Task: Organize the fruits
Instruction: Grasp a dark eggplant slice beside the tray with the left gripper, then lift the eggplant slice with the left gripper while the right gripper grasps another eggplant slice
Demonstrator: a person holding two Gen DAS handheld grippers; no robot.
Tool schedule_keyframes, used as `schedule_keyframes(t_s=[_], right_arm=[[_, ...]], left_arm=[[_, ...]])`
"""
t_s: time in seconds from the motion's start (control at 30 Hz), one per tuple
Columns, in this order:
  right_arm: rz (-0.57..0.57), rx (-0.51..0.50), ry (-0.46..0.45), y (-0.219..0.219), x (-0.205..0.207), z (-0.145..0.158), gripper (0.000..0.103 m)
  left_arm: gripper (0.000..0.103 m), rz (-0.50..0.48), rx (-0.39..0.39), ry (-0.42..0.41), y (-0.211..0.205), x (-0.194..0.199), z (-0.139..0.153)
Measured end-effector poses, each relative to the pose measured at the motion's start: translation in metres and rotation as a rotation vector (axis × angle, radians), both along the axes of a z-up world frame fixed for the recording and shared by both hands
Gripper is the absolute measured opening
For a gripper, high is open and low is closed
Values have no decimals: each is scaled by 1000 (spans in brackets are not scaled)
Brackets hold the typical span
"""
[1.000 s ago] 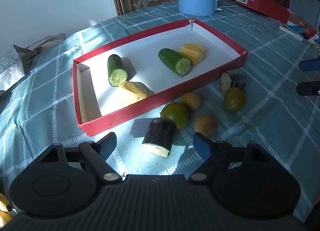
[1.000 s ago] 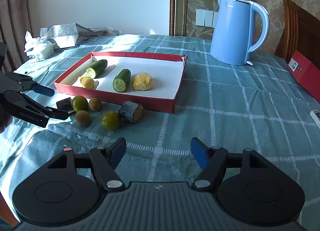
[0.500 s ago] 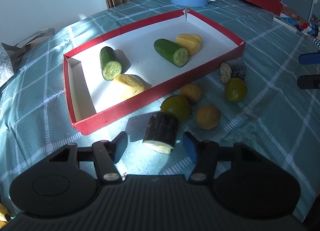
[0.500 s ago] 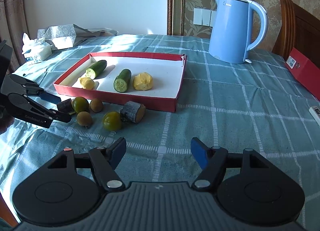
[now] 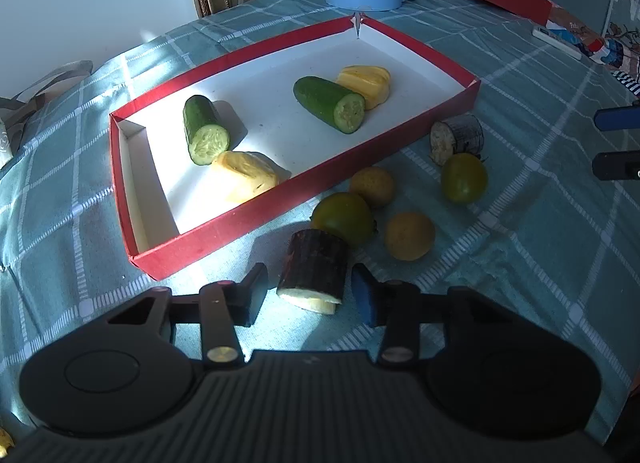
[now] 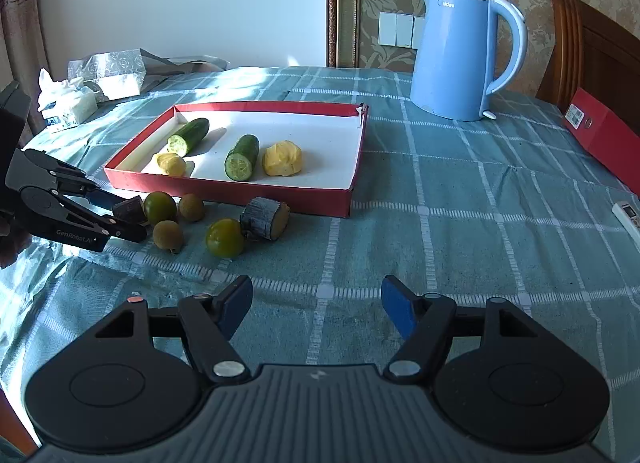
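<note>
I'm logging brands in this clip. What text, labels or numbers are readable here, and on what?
"GenRobot.AI": on the left gripper, along its near finger.
"Midea": on the blue kettle, near the top; small, partly blurred.
White sticker on the red box: too small to read.
Booklet at the table edge: print blurred, unreadable.

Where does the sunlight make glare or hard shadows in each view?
Left wrist view: sun burns out the tray floor near the nearer cucumber; the eggplant piece between the open left gripper is dark.
Right wrist view: softer light, a bright patch on the cloth behind the tray; straight lines bend at the edges.
</note>
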State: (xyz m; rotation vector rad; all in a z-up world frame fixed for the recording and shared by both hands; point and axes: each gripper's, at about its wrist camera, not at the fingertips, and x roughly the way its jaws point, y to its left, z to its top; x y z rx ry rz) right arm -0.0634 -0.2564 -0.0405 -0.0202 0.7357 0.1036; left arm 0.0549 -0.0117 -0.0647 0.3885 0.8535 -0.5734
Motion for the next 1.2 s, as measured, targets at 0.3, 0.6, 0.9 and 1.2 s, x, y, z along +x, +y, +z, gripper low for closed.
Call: schedule_keyframes(t_s=[0.3, 0.6, 0.9, 1.2], right_arm=[[-5, 0, -5, 3, -1, 1, 71], [-1, 4, -5, 2, 1, 1, 71], [84, -18, -10, 16, 13, 1, 70], [221, -85, -27, 46, 37, -1, 58]], left_arm=[[33, 2, -10, -16, -2, -3, -1], [33, 98, -45, -43, 9, -8, 3], [33, 217, -142, -65, 31, -20, 27], [33, 316, -218, -60, 48, -47, 43]])
